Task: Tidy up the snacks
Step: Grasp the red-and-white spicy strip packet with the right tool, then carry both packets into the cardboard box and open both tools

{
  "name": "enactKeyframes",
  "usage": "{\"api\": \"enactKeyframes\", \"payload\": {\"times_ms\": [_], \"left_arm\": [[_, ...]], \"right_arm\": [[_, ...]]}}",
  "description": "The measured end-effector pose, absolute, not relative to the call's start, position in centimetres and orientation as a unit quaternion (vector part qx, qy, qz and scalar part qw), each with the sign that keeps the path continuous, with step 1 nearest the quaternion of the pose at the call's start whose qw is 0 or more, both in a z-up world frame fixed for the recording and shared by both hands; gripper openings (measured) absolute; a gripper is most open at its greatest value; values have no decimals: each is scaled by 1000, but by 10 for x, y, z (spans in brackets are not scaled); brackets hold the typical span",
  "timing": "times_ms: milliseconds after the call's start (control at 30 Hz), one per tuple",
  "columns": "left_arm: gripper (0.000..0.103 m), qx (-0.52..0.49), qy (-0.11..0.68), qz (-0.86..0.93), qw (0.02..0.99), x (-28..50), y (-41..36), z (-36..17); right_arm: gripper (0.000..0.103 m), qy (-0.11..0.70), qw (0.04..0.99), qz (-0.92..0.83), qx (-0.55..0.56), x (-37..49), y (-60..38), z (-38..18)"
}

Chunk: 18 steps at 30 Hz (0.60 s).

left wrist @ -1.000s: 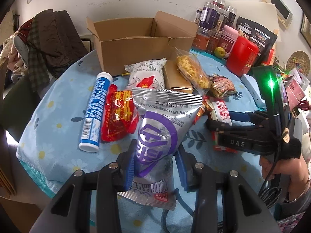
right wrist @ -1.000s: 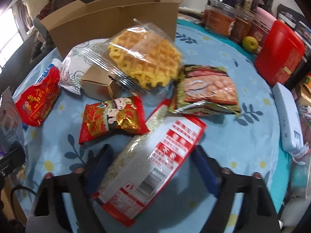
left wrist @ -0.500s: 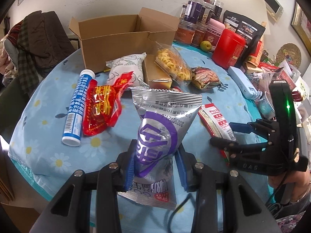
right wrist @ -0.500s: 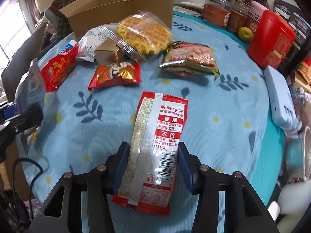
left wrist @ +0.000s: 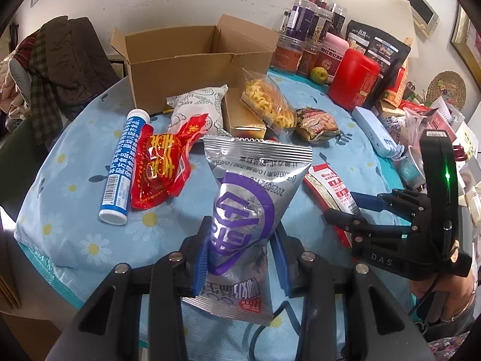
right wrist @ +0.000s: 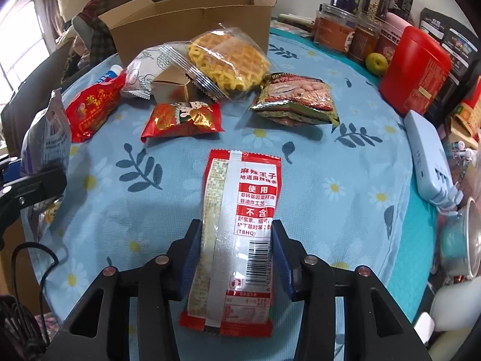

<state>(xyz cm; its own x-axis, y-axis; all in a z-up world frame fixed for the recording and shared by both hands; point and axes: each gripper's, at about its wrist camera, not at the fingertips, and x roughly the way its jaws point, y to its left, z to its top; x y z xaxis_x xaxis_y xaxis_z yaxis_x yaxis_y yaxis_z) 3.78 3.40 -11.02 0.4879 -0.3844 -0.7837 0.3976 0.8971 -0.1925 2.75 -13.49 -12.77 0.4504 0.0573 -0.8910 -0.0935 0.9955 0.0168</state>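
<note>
Closing is under way on the right tool (right wrist: 236,254): its blue pads, which stood wide around the red-and-white snack strip (right wrist: 237,225) a second ago, now come in against the two long edges of the packet. The strip lies flat on the tabletop (right wrist: 345,162), straight ahead between the jaws, so I judge that lifting it is the next step. The left tool (left wrist: 240,255) is narrowly shut on the silver-and-purple pouch (left wrist: 249,210), as before, holding it upright just in front of it. Far ahead of both tools stands the open cardboard box (left wrist: 192,69), probably the place for the snacks. The strip is a thin, glossy film with crimped ends and will bend easily. The pouch is crinkled foil, puffed and soft. The box is stiff brown board with raised flaps.
</note>
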Motion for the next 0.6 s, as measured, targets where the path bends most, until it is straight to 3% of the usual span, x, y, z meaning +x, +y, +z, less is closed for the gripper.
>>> {"api": "enactKeyframes", "payload": {"times_ms": [600], "left_arm": [[37, -25, 390, -240, 889, 43, 50, -58]], "right_arm": [[44, 440, 895, 77, 12, 8, -131, -55]]}}
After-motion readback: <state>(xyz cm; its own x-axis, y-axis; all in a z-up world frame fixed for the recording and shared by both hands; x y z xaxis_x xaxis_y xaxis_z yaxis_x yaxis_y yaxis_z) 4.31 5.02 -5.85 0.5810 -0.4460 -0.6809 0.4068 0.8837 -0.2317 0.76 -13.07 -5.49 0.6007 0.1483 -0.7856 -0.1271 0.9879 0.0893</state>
